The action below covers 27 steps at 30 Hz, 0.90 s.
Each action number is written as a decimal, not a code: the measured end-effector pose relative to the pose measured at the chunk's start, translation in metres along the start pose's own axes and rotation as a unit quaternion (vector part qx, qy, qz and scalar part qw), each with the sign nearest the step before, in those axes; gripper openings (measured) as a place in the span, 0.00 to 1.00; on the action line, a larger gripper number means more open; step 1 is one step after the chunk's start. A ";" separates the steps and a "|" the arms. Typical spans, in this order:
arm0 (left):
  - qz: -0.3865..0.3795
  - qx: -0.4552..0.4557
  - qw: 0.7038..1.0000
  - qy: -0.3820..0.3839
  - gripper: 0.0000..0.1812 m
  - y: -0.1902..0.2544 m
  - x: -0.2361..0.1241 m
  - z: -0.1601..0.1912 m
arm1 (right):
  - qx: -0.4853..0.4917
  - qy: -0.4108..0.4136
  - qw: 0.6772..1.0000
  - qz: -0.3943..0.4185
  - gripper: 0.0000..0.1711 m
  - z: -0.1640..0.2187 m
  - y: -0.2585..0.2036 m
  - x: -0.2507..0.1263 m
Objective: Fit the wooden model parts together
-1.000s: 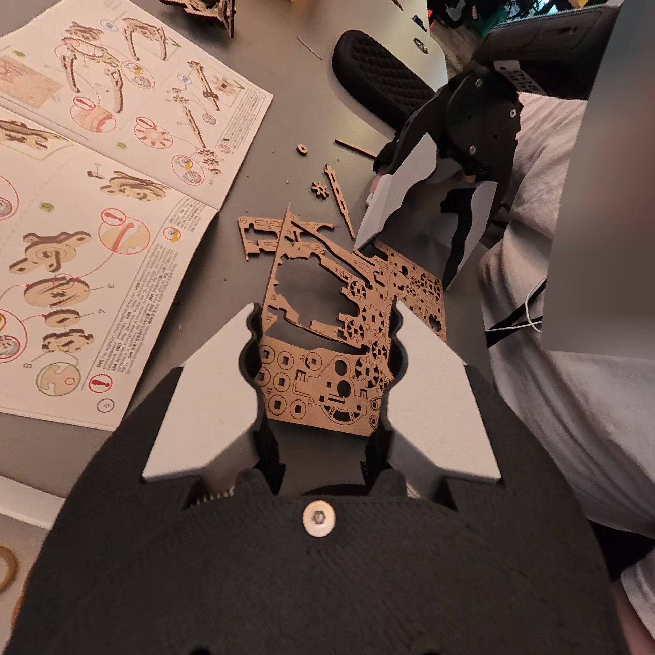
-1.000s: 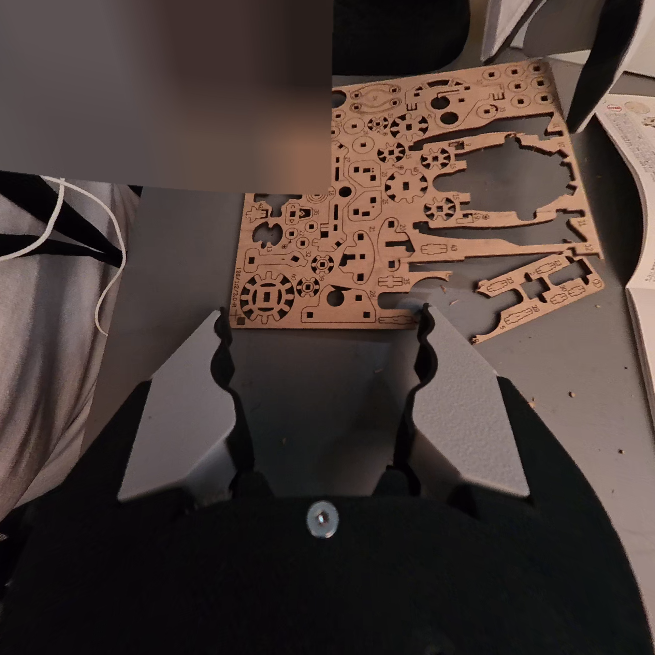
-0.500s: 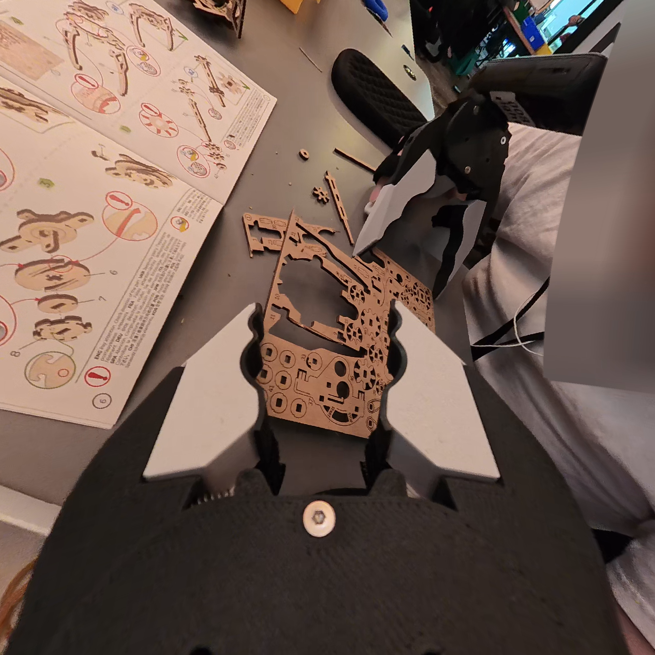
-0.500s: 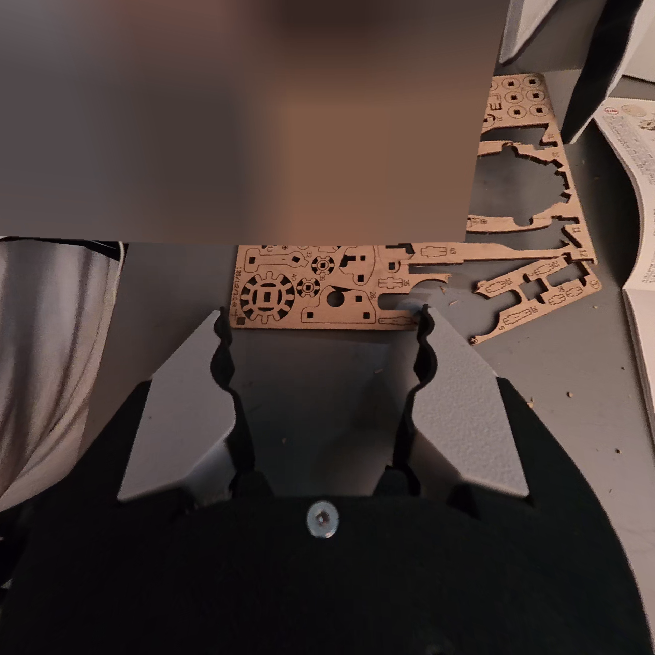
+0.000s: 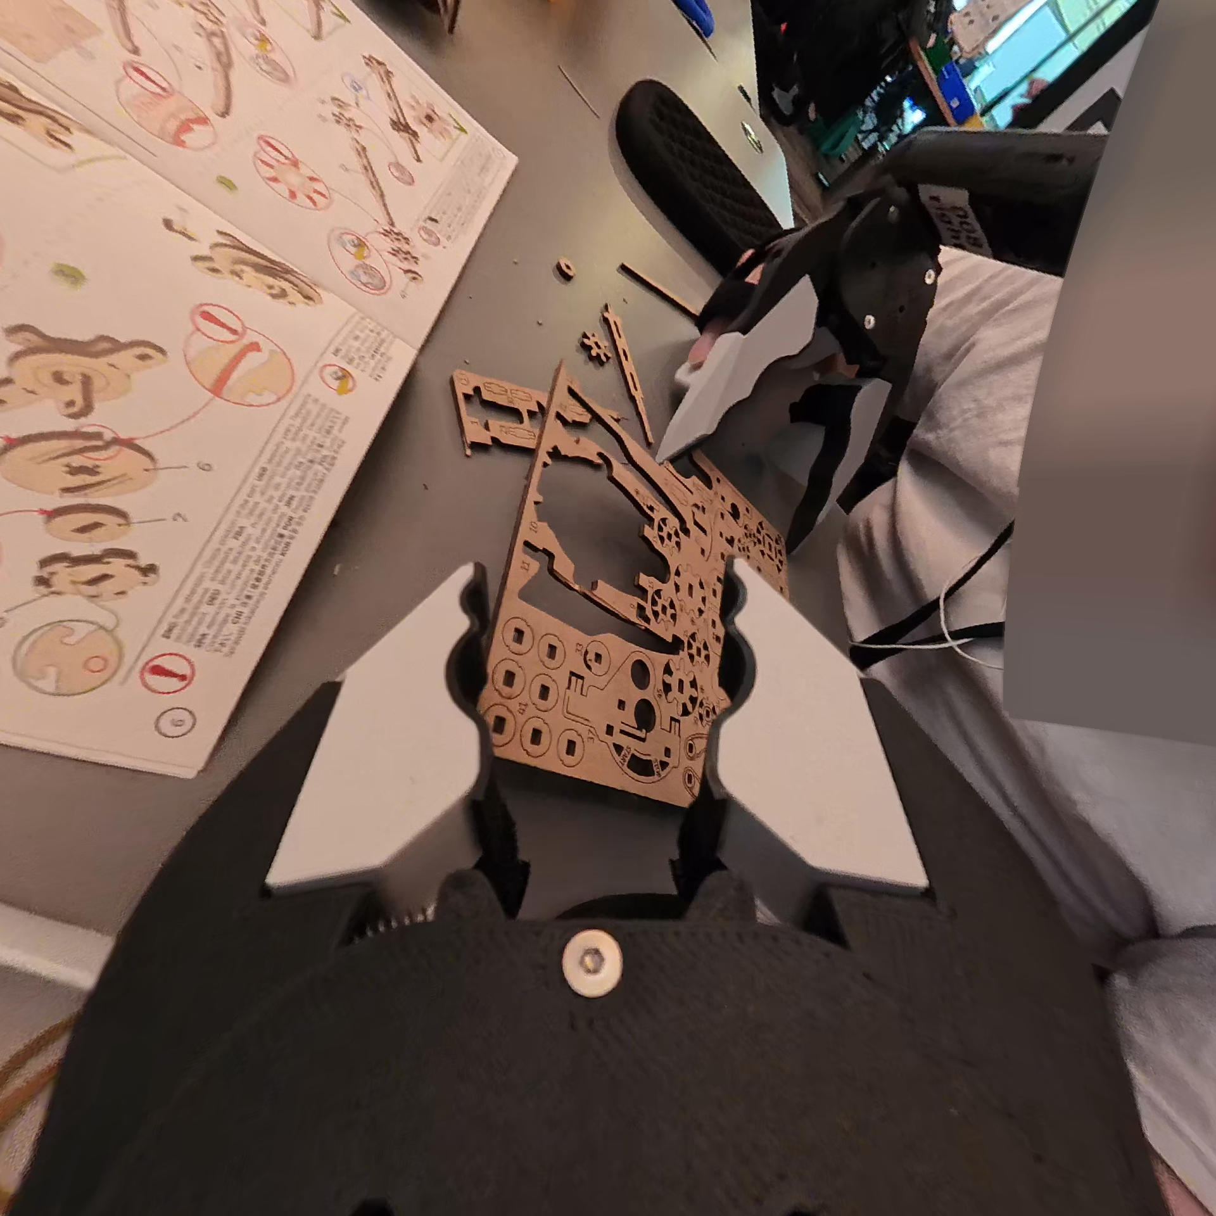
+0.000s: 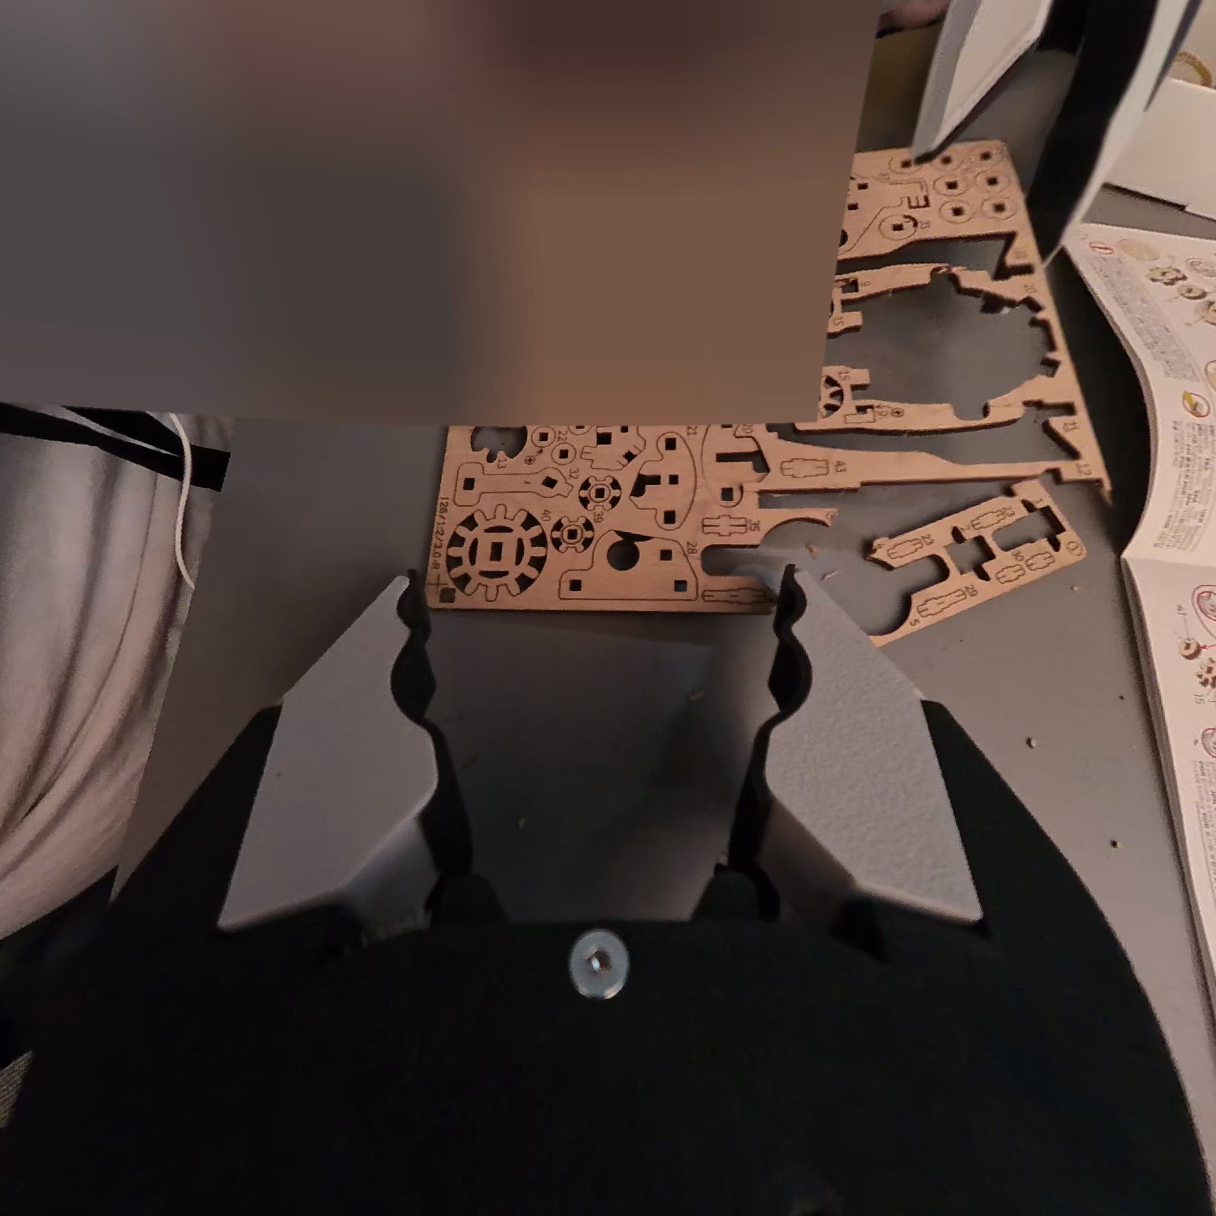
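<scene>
On the grey bench (image 5: 408,526) lies a thin, laser-cut wooden sheet (image 5: 592,691) of gears and discs. Both grey-fingered claws, left (image 5: 602,579) and right (image 6: 595,585), gape wide, gripping nothing

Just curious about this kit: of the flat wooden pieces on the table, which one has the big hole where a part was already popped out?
The large sheet between the left gripper, its jaws open. The small fret beside it has only narrow slots.
</scene>
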State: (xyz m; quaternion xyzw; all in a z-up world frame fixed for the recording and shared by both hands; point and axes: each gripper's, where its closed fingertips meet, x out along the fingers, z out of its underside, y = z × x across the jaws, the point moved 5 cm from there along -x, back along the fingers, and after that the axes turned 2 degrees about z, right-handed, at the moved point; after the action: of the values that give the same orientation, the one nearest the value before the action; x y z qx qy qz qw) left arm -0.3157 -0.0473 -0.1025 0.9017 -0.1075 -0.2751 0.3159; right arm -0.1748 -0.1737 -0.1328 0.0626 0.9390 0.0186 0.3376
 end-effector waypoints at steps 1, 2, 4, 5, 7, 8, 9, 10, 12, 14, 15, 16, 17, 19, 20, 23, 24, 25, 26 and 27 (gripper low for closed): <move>0.004 0.000 1.000 -0.005 0.37 0.001 0.001 0.001 | -0.003 0.001 1.000 0.001 0.61 0.000 0.000 0.000; 0.004 0.000 1.000 -0.009 0.35 0.001 0.002 0.002 | -0.007 0.003 1.000 0.003 0.61 -0.001 0.000 0.000; 0.006 -0.003 1.000 -0.009 0.33 0.002 0.002 0.002 | -0.011 0.004 1.000 0.004 0.61 -0.001 0.000 0.000; 0.007 -0.006 1.000 -0.007 0.32 0.002 0.001 0.002 | -0.010 0.004 1.000 0.003 0.61 -0.001 0.000 0.000; 0.017 -0.018 1.000 0.004 0.29 0.002 -0.001 0.000 | -0.013 0.005 1.000 0.004 0.61 -0.001 0.000 0.000; 0.022 -0.027 0.999 0.009 0.27 0.001 -0.002 0.000 | -0.017 0.007 1.000 0.005 0.61 -0.002 0.000 0.000; 0.027 -0.038 0.999 0.014 0.23 0.001 -0.004 -0.001 | -0.023 0.009 1.000 0.007 0.61 -0.002 -0.001 -0.001; 0.037 -0.049 0.998 0.020 0.20 0.001 -0.005 -0.001 | -0.031 0.012 0.999 0.010 0.61 -0.003 -0.001 -0.001; 0.063 -0.064 0.995 0.032 0.16 0.003 -0.009 -0.002 | -0.060 0.018 0.998 0.024 0.61 -0.006 -0.003 -0.002; 0.096 -0.074 0.992 0.040 0.10 0.008 -0.013 -0.003 | -0.093 0.026 0.994 0.041 0.61 -0.009 -0.004 -0.003; 0.110 -0.075 0.990 0.040 0.07 0.010 -0.015 -0.002 | -0.107 0.030 0.993 0.049 0.61 -0.011 -0.005 -0.004; 0.117 -0.075 0.990 0.038 0.03 0.011 -0.016 -0.002 | -0.116 0.032 0.991 0.054 0.61 -0.011 -0.005 -0.004; 0.120 -0.075 0.989 0.038 0.02 0.011 -0.016 -0.002 | -0.119 0.033 0.991 0.055 0.61 -0.011 -0.005 -0.005; 0.124 -0.076 0.989 0.040 0.02 0.012 -0.016 -0.002 | -0.115 0.034 0.991 0.052 0.61 -0.011 -0.005 -0.004; 0.123 -0.076 0.989 0.040 0.02 0.012 -0.016 -0.002 | -0.112 0.034 0.992 0.051 0.61 -0.011 -0.004 -0.004; 0.121 -0.074 0.989 0.041 0.01 0.012 -0.016 -0.003 | -0.112 0.033 0.992 0.052 0.61 -0.011 -0.005 -0.004; 0.120 -0.073 0.989 0.041 0.01 0.012 -0.016 -0.003 | -0.112 0.033 0.992 0.053 0.61 -0.011 -0.004 -0.004; 0.118 -0.071 0.990 0.042 0.01 0.013 -0.016 -0.004 | -0.112 0.034 0.992 0.054 0.61 -0.011 -0.004 -0.004; 0.116 -0.071 0.990 0.044 0.01 0.013 -0.016 -0.004 | -0.111 0.034 0.992 0.055 0.61 -0.011 -0.003 -0.004; 0.114 -0.071 0.990 0.045 0.01 0.013 -0.016 -0.005 | -0.110 0.035 0.992 0.056 0.61 -0.010 -0.003 -0.004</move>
State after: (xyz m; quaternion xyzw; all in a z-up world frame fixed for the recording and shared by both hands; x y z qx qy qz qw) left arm -0.3266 -0.0488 -0.0843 0.8705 -0.1752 -0.2031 0.4126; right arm -0.1782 -0.1768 -0.1223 0.0773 0.9373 0.1431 0.3082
